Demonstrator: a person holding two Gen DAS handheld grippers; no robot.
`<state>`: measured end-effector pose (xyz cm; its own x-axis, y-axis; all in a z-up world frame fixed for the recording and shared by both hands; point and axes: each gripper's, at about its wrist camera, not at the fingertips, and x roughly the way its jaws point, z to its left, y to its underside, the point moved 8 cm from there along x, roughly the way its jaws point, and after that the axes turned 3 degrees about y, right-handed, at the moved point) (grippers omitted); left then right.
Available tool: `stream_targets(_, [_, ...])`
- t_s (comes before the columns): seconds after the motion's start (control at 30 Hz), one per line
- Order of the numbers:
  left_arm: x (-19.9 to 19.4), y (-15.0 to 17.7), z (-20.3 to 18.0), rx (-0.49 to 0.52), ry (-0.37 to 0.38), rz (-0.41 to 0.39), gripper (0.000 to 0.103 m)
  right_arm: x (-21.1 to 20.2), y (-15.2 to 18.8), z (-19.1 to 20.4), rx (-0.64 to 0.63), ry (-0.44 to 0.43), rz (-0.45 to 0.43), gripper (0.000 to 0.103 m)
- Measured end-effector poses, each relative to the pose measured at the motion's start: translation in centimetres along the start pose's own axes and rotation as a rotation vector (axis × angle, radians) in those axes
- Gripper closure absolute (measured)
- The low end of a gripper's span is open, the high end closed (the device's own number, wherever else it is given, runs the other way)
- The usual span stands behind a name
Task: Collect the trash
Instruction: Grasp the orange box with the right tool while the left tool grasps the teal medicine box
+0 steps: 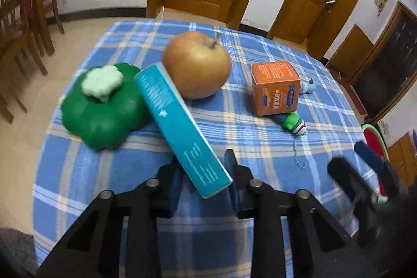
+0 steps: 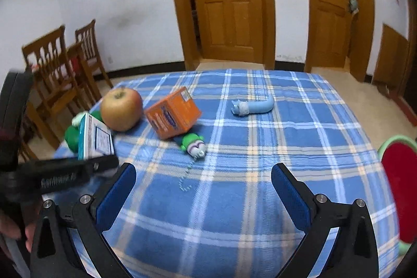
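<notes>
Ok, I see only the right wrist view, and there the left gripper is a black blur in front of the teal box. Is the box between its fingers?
Observer: Yes. In the left wrist view the near end of the teal box sits between the fingers of the left gripper, which are closed on it.
Operator: What is the green thing behind the box?
Observer: A green flower-shaped toy with a pale green knob on top, lying flat.
Operator: Does the far end of the box touch anything?
Observer: It runs between that toy and the apple and seems to touch both.
</notes>
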<state>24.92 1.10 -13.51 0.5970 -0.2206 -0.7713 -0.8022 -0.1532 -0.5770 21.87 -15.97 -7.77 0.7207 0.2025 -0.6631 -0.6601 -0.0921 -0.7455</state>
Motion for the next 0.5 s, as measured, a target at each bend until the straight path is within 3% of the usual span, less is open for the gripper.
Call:
stream_targets(0.17, [-0.5,0.9,-0.1,0.036,0.043,-0.043,0.083,0.9,-1.6,1.2,0.015,0.030,0.018,0.000])
stream_targets(0.3, [-0.3,1.1,-0.4,0.043,0.048,-0.049,0.085,2.7,-2.9,3.0,0.003,-0.002,0.054,0.000])
stream_targets(0.5, [-0.3,1.1,0.5,-0.016,0.111,-0.049,0.085,4.8,-5.7,3.8,0.015,0.018,0.027,0.000])
